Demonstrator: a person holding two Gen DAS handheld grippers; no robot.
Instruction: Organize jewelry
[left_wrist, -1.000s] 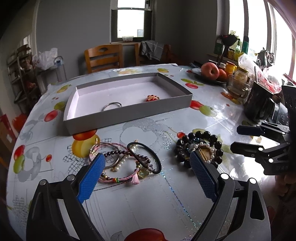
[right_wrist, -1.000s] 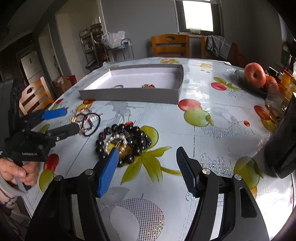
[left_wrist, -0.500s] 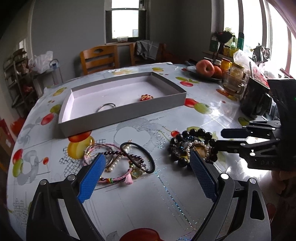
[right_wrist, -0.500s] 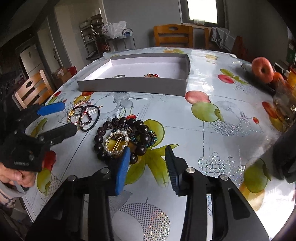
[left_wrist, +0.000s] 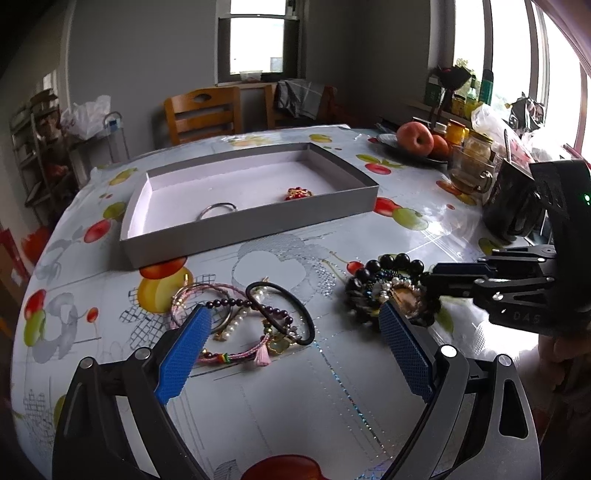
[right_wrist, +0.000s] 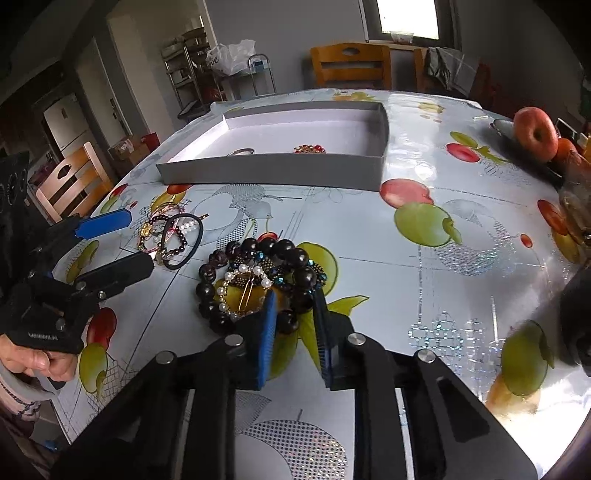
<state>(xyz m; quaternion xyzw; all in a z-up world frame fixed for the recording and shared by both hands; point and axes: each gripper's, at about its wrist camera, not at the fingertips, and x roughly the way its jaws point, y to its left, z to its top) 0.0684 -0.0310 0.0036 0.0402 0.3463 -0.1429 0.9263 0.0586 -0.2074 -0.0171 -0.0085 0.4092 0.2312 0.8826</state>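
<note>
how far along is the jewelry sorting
Early. Done: a silver bangle and a red brooch lie in the grey tray. In hand: the right gripper is closing around the black bead bracelet. Left: the rest of that pile, plus the tangle with the black hair tie before the open left gripper.

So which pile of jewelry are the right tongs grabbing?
The right tongs are closing around the pile with the big dark bead bracelet. The other pile, with the black hair tie, lies untouched by the open left tongs.
</note>
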